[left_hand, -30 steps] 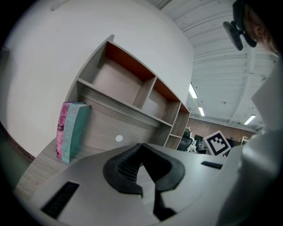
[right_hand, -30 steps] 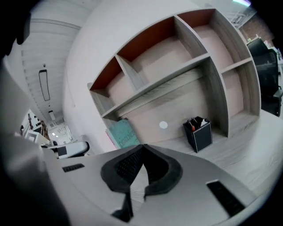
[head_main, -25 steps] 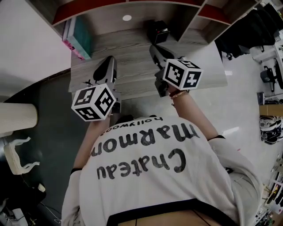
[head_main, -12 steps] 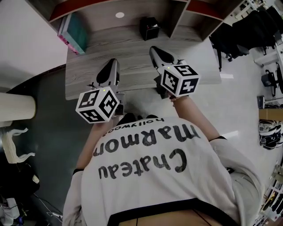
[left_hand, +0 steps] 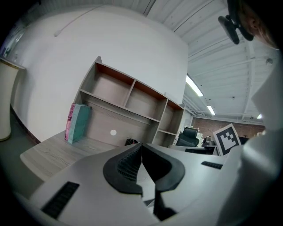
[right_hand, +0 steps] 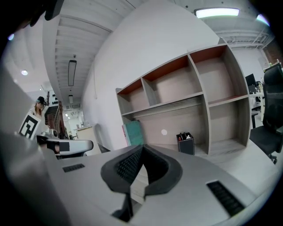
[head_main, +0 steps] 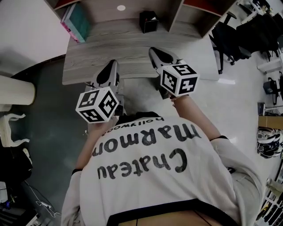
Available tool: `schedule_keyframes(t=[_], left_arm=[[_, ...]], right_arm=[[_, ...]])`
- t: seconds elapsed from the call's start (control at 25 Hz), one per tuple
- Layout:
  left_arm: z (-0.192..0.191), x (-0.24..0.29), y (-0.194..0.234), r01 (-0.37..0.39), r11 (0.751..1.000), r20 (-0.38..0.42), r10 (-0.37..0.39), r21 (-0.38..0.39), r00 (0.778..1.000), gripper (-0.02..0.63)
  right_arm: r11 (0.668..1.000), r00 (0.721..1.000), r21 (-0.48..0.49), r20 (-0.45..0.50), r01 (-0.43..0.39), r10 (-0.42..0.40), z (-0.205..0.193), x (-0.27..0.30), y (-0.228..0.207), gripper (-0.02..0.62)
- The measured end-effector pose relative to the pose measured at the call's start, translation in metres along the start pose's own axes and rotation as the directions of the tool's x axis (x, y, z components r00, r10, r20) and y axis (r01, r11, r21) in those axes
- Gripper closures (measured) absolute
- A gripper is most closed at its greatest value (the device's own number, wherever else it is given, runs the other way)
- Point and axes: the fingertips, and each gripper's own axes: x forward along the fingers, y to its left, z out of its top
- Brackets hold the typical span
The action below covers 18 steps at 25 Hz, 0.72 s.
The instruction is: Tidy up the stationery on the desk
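At the wooden desk (head_main: 132, 44), left gripper (left_hand: 141, 146) and right gripper (right_hand: 142, 149) have fingers (left_hand: 121, 170) closed together, apparently empty.

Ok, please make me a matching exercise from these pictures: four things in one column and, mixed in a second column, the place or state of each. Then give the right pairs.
Things:
1. teal book
2. black pen holder
3. white round mark
4. right gripper

Places or states:
A. shut, nothing held
B. on the back panel
C. upright at the left end of the desk
D. at the back of the desk, near its middle

Pairs: 1-C, 2-D, 3-B, 4-A.
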Motion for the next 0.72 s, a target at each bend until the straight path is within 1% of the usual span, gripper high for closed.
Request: schedule_keyframes(t=[0.2,0.36,0.44,0.72], left_arm=[[-0.011,-0.005,-0.015,-0.015,1.000,0.002,0.015,-0.009,1.000,0.589],[-0.018,-0.029,-0.019,-0.015,1.000,0.013,0.016,-0.014,1.000,0.589],[-0.021,-0.036,-0.027,-0.013,1.000,0.013,0.014,-0.013,1.000,0.589],[-0.030,-0.032,-0.036,-0.014,1.000,0.028,0.015,-0.022,1.000,0.589]], right_arm=[[1.000,1.000,-0.003,-0.011,-0.008,0.008,-0.009,-0.016,-0.008,0.584],[1.000,1.000,-0.013,-0.019,-0.012,0.011,-0.021,-0.031,0.009,0.584],[1.000,1.000,-0.010,-0.018,-0.008,0.008,-0.023,-0.041,0.010,0.584],[1.000,1.000,-0.012,-0.024,-0.003,0.003,-0.032,-0.051,-0.002,0.584]])
